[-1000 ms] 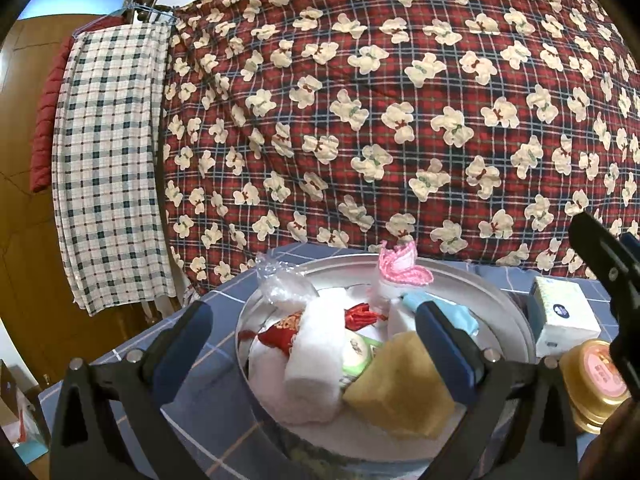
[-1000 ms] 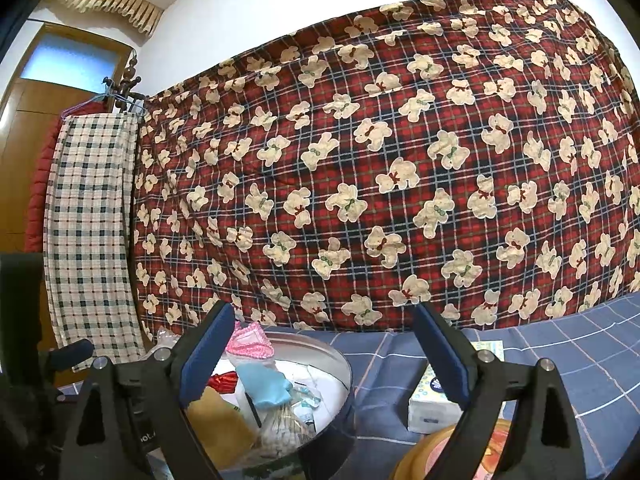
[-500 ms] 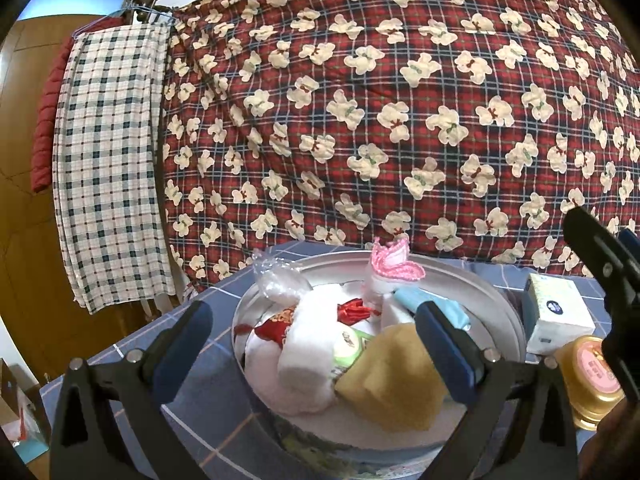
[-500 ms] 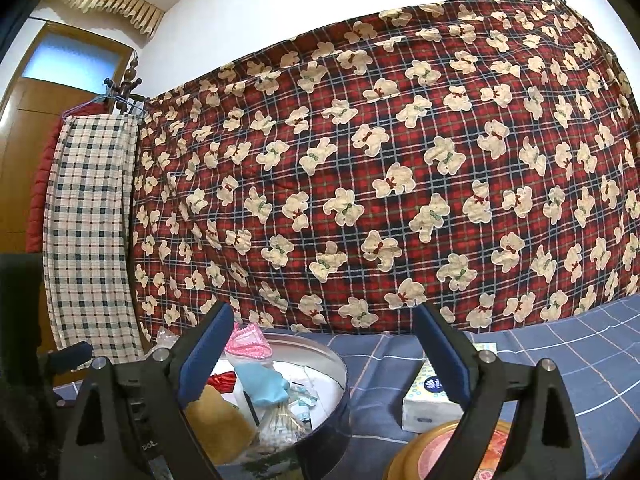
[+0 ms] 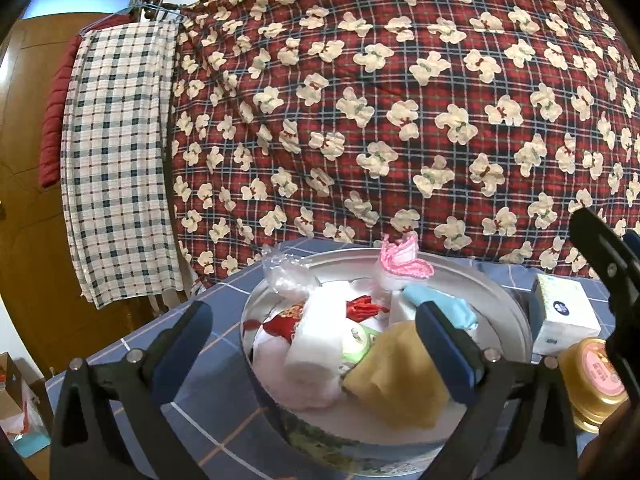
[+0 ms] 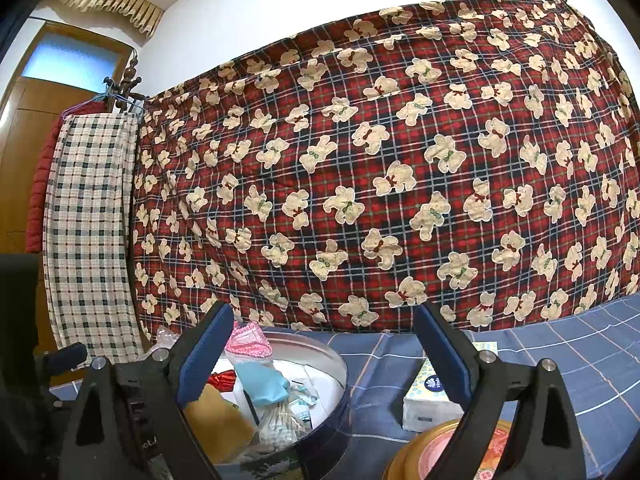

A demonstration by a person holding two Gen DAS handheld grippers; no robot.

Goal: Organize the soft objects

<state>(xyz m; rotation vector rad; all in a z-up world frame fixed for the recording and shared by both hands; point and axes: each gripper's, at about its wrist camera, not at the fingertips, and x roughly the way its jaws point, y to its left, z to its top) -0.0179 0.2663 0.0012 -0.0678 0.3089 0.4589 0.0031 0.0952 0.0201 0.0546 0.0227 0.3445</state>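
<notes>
1. Left gripper [image 5: 312,344] spread wide, holding nothing, poised over the near rim of the round tin [image 5: 508,304].
2. Right gripper [image 6: 320,354] equally wide and empty, beside the tin.
3. Heaped inside the tin: white towel roll [image 5: 316,344], yellow cloth [image 5: 396,380], blue cloth [image 5: 440,304], pink knit piece [image 5: 404,260].
4. Best taken 1 item at a time: fingers [image 5: 180,344] lowered around the topmost towel roll, closed gently, lifted straight clear of the tin.

Your left wrist cam sits close over the round tin [image 5: 516,320], angled slightly down; right cam looks level from beside it. Both share the tin, tissue box [image 6: 426,398] and bear quilt [image 6: 380,168].
</notes>
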